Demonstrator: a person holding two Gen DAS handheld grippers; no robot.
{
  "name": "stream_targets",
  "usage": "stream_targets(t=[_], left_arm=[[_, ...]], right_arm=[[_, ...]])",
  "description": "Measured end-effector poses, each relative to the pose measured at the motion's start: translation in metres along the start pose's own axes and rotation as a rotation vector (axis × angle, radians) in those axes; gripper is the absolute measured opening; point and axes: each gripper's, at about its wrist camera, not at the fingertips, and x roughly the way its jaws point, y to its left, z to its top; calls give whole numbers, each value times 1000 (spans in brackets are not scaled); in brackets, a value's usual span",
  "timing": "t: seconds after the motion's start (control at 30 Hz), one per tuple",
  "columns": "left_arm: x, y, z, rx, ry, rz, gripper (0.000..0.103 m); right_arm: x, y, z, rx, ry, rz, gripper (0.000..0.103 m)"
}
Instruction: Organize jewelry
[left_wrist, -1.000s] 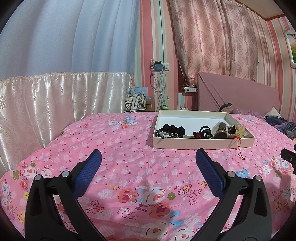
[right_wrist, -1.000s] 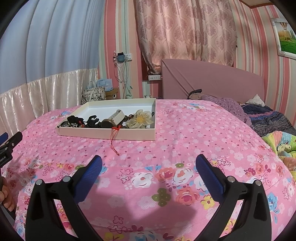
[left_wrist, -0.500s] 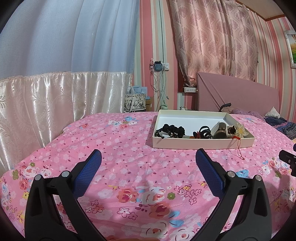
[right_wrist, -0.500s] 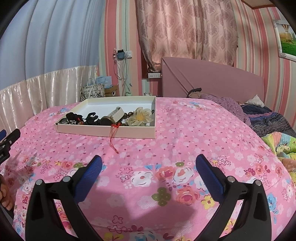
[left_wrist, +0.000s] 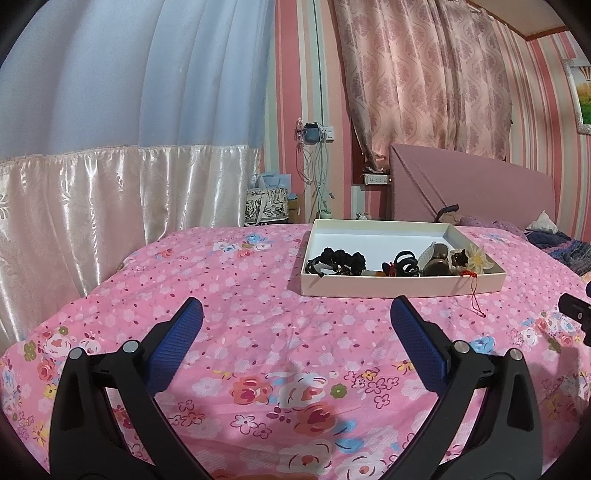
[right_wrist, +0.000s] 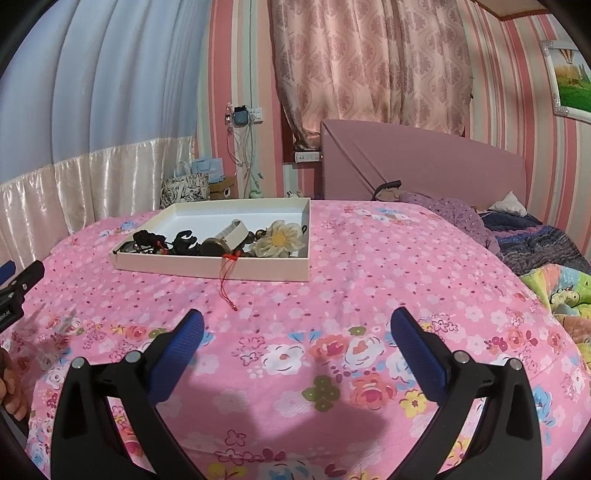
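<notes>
Moved slightly nearer since a second ago: white tray (right_wrist: 207, 267) of jewelry, now larger at centre left of the right view, at centre right of the left view. Both empty and spread wide: left claw (left_wrist: 295, 314), right claw (right_wrist: 295, 325), low in frame above pink floral bed (right_wrist: 369, 295). Best begun with red cord (right_wrist: 227, 280) trailing over tray's front wall; likely needs a narrow, low pinch, without snagging the yellow fabric flower (right_wrist: 280, 236).
</notes>
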Motion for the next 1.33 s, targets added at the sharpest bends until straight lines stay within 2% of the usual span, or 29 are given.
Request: stream_targets(t=[0.93,1.33], left_arm=[[1,5,3,-17,3,4,100],[1,6,3,-23,2,17,100]], right_arm=[[1,2,0,-15,-4,-2,101],[-3,2,-2,-15,-16,29,101]])
